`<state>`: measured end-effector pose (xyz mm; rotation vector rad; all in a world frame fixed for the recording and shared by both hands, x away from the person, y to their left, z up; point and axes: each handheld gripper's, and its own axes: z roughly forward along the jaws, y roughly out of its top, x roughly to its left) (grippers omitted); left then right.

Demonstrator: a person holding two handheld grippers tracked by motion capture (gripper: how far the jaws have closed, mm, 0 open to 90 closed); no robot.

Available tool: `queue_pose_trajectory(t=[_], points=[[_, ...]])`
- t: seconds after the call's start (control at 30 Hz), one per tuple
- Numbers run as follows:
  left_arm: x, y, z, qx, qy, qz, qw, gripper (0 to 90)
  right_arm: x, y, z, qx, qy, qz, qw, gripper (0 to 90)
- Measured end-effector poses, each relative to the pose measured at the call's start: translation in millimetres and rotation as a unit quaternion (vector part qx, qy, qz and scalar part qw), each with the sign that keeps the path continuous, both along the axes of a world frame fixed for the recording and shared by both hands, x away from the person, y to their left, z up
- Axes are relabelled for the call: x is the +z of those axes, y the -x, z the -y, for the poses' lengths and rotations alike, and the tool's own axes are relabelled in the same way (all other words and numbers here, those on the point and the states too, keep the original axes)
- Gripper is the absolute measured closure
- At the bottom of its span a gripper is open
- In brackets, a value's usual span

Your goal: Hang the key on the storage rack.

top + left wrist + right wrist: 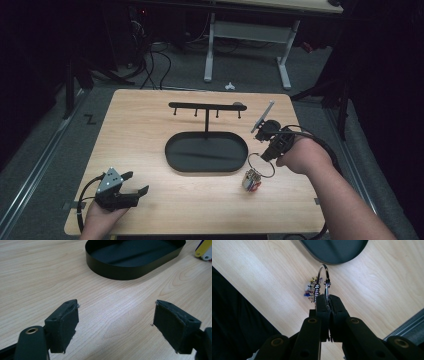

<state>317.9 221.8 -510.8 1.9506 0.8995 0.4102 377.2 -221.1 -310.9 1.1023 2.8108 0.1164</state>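
A metal key ring (261, 165) with a bunch of keys and coloured tags (251, 180) hangs above the wooden table, right of a black oval tray (200, 155). My right gripper (267, 155) is shut on the ring's upper edge. In the right gripper view its jaws (328, 299) pinch the ring (323, 275), with the keys (312, 289) dangling below. A black T-shaped hook rack (207, 106) rises from the tray's far side. My left gripper (136, 182) rests open at the table's near left corner. Nothing lies between its pads (116, 303), which face the tray (130, 272).
The table's front edge (200, 231) runs just behind the left hand. A white-legged desk (285, 60) and floor cables (150, 60) lie beyond the far edge. Coloured key tags (203, 248) peek in at the top right of the left gripper view.
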Motion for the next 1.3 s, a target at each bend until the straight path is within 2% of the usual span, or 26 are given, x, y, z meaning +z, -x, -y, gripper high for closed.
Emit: queue_pose_trajectory(t=[0.17,0.3,0.77,1.3], points=[[0.5,-0.2,-1.1,-0.001,0.0,0.0,1.0,20.7,18.8,-4.0,-2.4,-0.002,0.004,0.015,0.9999,87.6],[0.3,-0.2,-0.9,-0.001,0.001,-0.001,1.0,20.7,26.9,-8.2,-2.7,-0.005,0.007,0.02,0.9998,87.6],[-0.4,0.0,0.3,-0.001,-0.001,-0.001,1.0,20.6,37.0,-15.9,-3.6,-0.01,0.009,0.025,0.9996,87.6],[-1.5,0.9,-1.4,-0.001,-0.006,-0.003,1.0,20.7,43.1,-35.2,-13.9,-0.008,0.006,0.029,0.9995,87.5]])
